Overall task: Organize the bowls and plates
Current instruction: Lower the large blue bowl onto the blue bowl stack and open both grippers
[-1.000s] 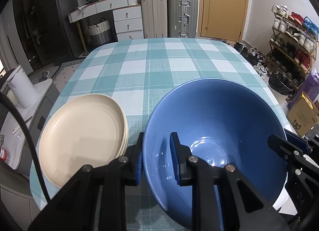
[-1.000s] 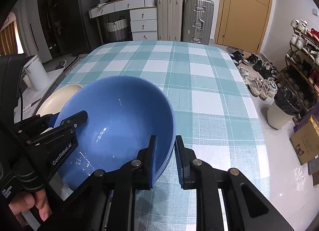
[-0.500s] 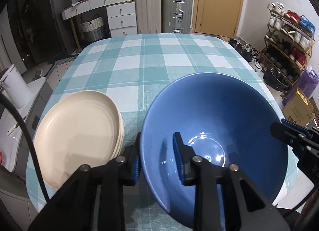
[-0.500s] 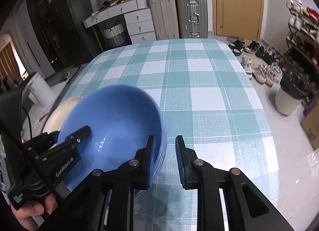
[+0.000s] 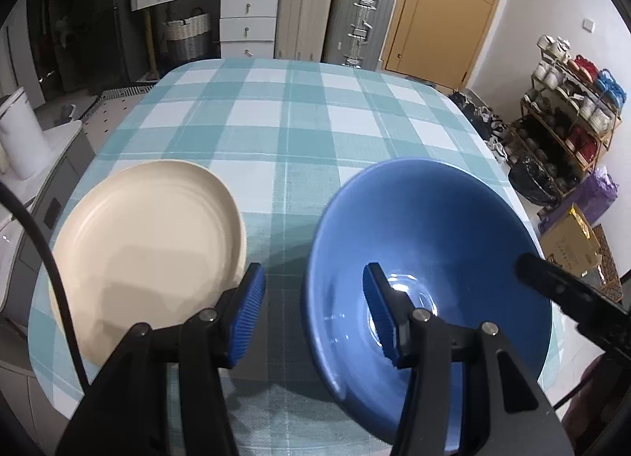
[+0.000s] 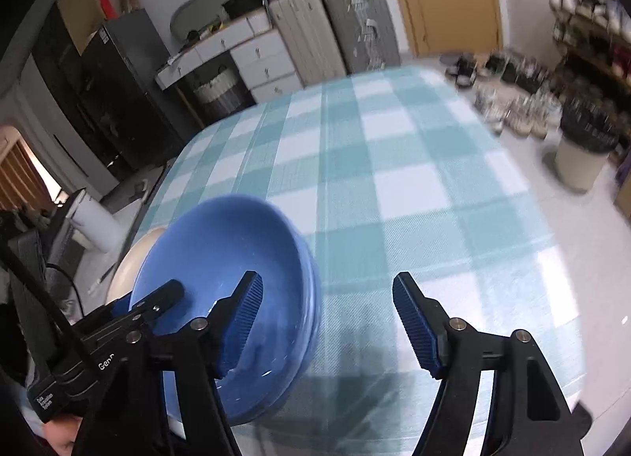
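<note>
The blue bowl [image 5: 426, 255] is seated on the checked tablecloth [image 5: 284, 121] at the near edge of the table, just beside the cream plates [image 5: 146, 243], which lie to its left. In the right wrist view a second rim is visible under the bowl's edge, so a nested stack of bowls is judged likely; the count cannot be told.

The bowl appears glazed and glossy, with highlights in its well: it is judged rigid, slippery, fairly heavy and breakable. The thin sloping rim is judged the only place a two-finger grip can bite, one pad inside and one outside, and opposite rim points are best taken by both tools if it is lifted.

The left gripper [image 5: 315, 316] is spread apart, its jaws having just been opening; the near rim stands between the pads but is not pressed. The right gripper [image 6: 327, 326] has likewise just been opening and stands wide, with one finger over the bowl's inside and the other over bare cloth, the rim between them untouched. Nothing is held by either.
</note>
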{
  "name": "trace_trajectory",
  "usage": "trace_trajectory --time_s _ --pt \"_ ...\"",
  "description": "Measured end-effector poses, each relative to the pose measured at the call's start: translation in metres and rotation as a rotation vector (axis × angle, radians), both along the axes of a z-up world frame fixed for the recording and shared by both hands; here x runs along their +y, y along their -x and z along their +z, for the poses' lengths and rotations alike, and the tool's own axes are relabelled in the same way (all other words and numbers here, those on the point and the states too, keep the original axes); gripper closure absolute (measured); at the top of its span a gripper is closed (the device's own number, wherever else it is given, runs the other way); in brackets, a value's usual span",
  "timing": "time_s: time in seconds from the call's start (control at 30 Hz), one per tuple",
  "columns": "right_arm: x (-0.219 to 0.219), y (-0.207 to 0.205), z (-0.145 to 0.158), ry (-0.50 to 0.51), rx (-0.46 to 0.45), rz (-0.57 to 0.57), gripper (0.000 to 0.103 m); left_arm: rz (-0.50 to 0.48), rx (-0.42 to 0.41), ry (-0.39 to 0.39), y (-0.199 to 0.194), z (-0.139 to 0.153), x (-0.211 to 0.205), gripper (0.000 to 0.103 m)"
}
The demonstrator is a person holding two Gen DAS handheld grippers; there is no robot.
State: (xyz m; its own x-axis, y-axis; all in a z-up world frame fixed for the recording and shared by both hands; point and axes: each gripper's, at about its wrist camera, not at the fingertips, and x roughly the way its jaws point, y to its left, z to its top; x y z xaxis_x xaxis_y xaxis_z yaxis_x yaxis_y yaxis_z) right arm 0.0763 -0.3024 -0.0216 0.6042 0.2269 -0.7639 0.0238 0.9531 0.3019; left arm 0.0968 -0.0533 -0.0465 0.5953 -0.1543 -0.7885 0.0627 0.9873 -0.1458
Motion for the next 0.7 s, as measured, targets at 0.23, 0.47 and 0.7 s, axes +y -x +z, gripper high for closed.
trace_trajectory --time_s 0.23,0.47,0.7 --pt "0.012 -0.010 -0.027 -0.006 0.088 0.028 0.064 -0.047 0.019 -0.016 -0.002 -0.009 -0.015 0.064" --pt "0.031 -0.007 -0.033 0.077 0.098 0.090 0.085 -0.033 0.021 -0.037 -0.002 -0.011 -0.018 0.068" --pt "0.024 0.000 -0.031 0.090 0.094 0.068 0.086 -0.059 0.018 -0.063 0.001 -0.013 -0.030 0.068"
